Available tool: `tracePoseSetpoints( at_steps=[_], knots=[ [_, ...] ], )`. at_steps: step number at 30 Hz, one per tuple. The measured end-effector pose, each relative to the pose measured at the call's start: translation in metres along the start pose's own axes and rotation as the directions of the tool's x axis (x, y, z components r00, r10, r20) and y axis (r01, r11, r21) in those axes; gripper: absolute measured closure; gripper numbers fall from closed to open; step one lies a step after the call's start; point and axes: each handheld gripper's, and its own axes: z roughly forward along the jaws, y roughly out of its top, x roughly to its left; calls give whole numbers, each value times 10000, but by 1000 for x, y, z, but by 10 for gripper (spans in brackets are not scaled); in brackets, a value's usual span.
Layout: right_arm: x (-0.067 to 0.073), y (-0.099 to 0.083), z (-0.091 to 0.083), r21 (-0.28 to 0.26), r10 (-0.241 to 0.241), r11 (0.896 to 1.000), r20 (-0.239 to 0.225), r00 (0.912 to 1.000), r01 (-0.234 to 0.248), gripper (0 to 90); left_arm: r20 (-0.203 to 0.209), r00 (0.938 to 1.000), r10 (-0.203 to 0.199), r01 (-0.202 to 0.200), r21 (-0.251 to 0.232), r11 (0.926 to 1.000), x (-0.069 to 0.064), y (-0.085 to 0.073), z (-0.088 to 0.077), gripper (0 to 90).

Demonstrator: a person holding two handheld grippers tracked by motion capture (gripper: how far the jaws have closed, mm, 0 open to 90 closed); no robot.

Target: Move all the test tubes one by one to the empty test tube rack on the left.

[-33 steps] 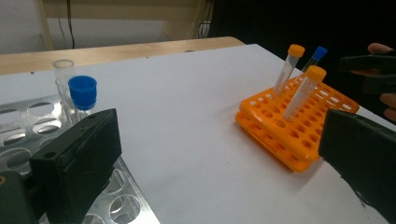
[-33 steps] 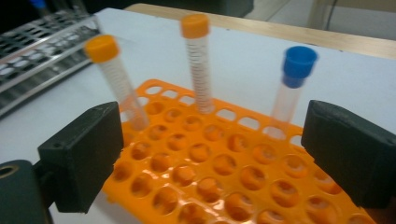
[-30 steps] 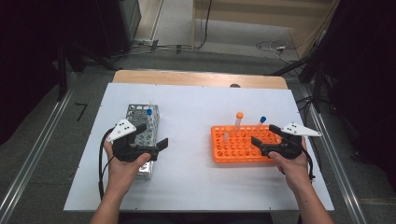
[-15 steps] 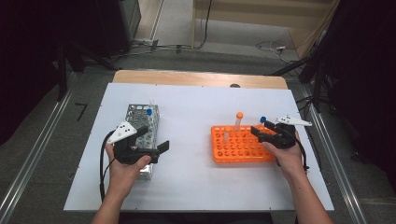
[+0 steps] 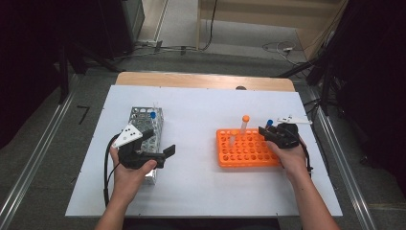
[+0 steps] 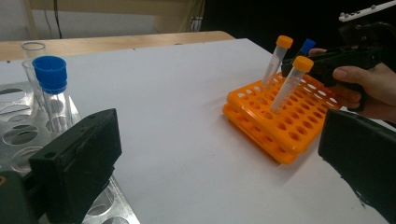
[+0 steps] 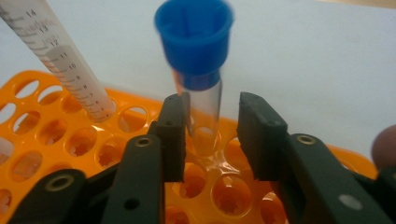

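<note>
- Now your right gripper point(image 7: 210, 135) has been closing its jaws around the blue-capped tube point(image 7: 198, 70); the right pad isn't touching yet
- Light, slick, rigid plastic: grip the wall below the cap
- It stands in the orange rack point(image 5: 246, 148)
- The left gripper point(image 5: 153, 151) hangs wide open by the metal rack point(image 5: 143, 115)
</note>
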Motion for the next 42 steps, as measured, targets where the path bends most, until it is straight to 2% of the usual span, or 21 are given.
tracePoseSetpoints(
  at_steps=[3,5,7,11,18,23,29,36,39,42],
  knots=[
    [1,0,0,1,-61,10000,8,10000,61,739,16,10000,9,-9,-15,10000,-1,1,0,0],
    [3,-1,0,-44,-207,9998,44,9998,208,744,29,10000,19,-19,-55,10000,-1,1,0,0],
    [3,-1,-2,-178,-97,9998,9,10000,97,747,30,10000,38,-38,-76,10000,-2,2,-1,0],
    [1,-1,-9,-744,57,9972,-96,9999,-64,749,61,9999,127,-126,-120,9998,-3,4,-2,0],
    [5,2,-30,-1551,-339,9873,-28,9994,330,750,114,9998,188,-186,-151,9997,-5,5,-2,0],
    [11,1,-45,-1801,-584,9823,-344,9977,513,750,213,9995,245,-242,-142,9996,-8,6,-1,0],
    [22,-3,-58,-1829,-836,9809,-886,9925,663,750,343,9989,327,-321,-189,9993,-13,6,0,0],
    [41,-8,-63,-1804,-1439,9766,-1447,9790,1169,750,500,9974,518,-514,-82,9986,-20,6,3,0],
    [52,-8,-65,-1868,-1809,9713,-1764,9676,1476,750,602,9966,564,-562,-48,9984,-23,6,5,0],
    [66,-8,-66,-1907,-2255,9638,-2087,9516,1866,750,647,9964,547,-541,-101,9985,-24,6,5,0]
  ],
)
